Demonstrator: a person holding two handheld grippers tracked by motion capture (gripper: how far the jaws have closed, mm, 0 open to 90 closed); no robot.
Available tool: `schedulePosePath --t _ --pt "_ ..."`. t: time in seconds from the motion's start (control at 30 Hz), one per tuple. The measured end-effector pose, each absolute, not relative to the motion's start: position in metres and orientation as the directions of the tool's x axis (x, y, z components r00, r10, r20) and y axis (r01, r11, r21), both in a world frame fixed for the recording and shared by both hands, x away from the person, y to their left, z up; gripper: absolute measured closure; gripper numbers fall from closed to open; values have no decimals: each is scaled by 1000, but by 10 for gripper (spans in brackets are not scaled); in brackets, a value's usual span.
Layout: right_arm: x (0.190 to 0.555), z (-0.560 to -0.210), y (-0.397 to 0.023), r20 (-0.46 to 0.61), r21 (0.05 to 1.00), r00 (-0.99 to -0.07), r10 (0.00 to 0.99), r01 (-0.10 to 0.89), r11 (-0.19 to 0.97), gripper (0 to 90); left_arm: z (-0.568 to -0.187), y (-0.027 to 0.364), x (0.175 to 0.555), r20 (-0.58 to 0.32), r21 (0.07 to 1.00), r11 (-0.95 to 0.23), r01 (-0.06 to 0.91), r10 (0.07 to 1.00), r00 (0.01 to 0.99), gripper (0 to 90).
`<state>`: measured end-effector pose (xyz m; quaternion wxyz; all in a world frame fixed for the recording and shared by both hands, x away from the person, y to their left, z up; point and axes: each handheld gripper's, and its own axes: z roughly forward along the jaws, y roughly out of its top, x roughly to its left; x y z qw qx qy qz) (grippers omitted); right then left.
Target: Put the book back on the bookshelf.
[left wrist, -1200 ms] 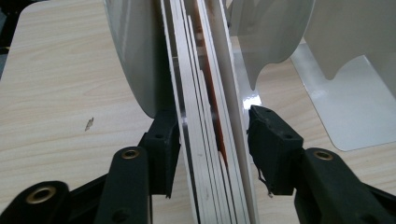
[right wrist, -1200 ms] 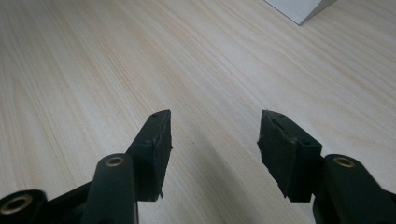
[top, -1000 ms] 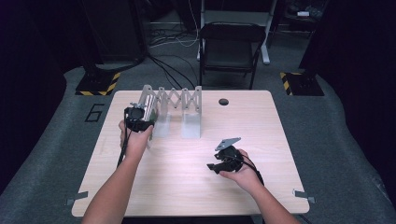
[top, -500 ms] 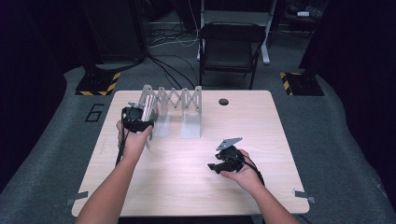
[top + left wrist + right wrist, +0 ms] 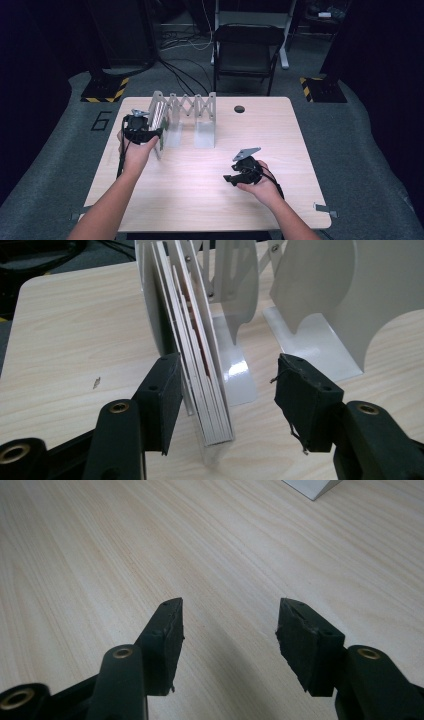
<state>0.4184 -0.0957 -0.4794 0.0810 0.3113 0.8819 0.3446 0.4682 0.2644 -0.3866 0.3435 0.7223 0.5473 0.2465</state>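
A white metal accordion rack point(image 5: 186, 106) stands at the back of the wooden table point(image 5: 200, 200). Its left-end dividers are bunched into a tight stack point(image 5: 197, 360), while the others spread out to the right point(image 5: 320, 290). My left gripper point(image 5: 158, 140) point(image 5: 227, 385) is at that left end, and its jaws have just been opening. The stack stands between them, close by the left pad point(image 5: 167, 390) and well clear of the right pad point(image 5: 300, 395). My right gripper point(image 5: 229, 178) point(image 5: 229, 625) rests open and low over bare wood, with nothing between its jaws.
A small dark round hole point(image 5: 239, 109) lies in the table right of the rack. A black chair point(image 5: 246, 52) stands behind the table, with cables on the floor. A corner of the rack's white foot point(image 5: 311, 486) shows at the top of the right gripper view.
My left hand has drawn a little to the left and up at the rack's left end. The right hand has not moved.
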Motion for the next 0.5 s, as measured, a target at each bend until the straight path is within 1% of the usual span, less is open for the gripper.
schedulePosePath --t 0.07,0.13,0.17,0.27,0.5 --pt "418 -480 -96 72 665 -787 613 496 558 440 -384 265 465 -18 768 -174 616 956 292 442" --pt "417 -480 -96 81 659 -779 621 509 553 440 -381 264 462 -41 778 -157 608 954 298 442" --pt "418 -479 -98 74 658 -789 610 498 565 440 -379 265 461 -41 772 -168 612 949 312 442" --pt "417 -479 -98 79 665 -782 619 504 552 440 -375 265 457 -51 780 -163 604 946 320 442" --pt "418 -478 -100 77 666 -786 613 498 555 440 -366 263 448 -40 789 -187 585 935 353 443"
